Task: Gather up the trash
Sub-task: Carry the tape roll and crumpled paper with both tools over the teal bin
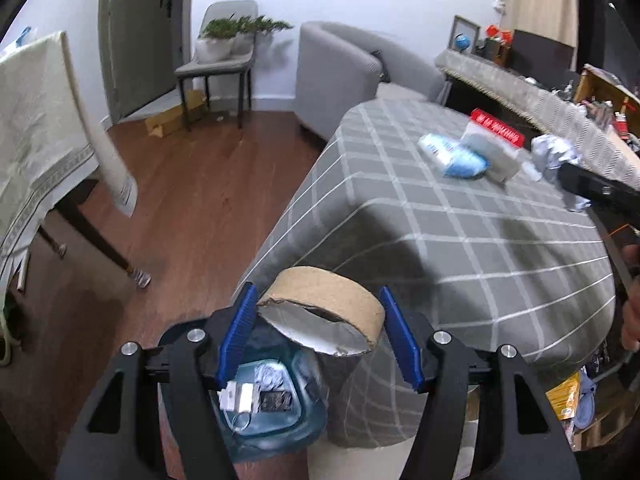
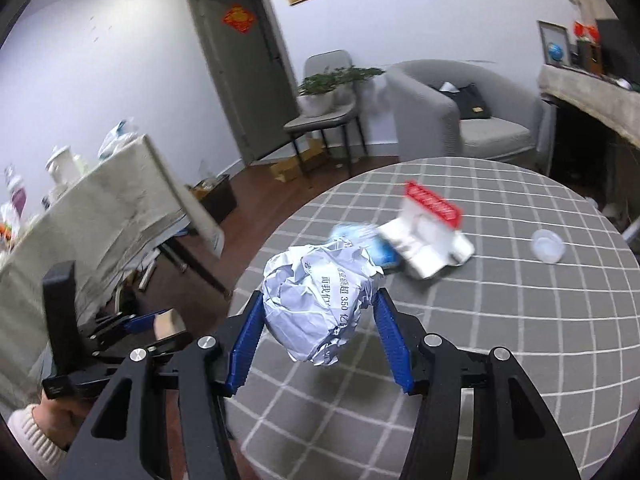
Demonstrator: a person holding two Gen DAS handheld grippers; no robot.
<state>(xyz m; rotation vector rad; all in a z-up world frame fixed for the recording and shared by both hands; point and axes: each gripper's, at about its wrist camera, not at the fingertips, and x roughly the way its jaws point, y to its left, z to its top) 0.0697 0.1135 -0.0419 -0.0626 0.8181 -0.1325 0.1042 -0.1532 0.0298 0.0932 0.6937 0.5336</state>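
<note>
My left gripper (image 1: 320, 328) is shut on a cardboard tape roll core (image 1: 324, 312) and holds it off the table's near-left edge, above a blue-lined trash bin (image 1: 264, 408) on the floor that holds several scraps. My right gripper (image 2: 320, 328) is shut on a crumpled paper ball (image 2: 320, 304) with printed text, held above the grey checked table (image 2: 500, 320). The ball also shows in the left wrist view (image 1: 554, 152). On the table lie a blue-white wrapper (image 1: 452, 156), a white box with a red top (image 2: 430, 232) and a small clear lid (image 2: 548, 246).
A cloth-covered side table (image 1: 44, 128) stands left across the wooden floor. A grey chair with a plant (image 1: 224, 52) and a grey armchair (image 2: 460, 112) stand by the far wall. A cluttered shelf (image 1: 540, 92) runs behind the table.
</note>
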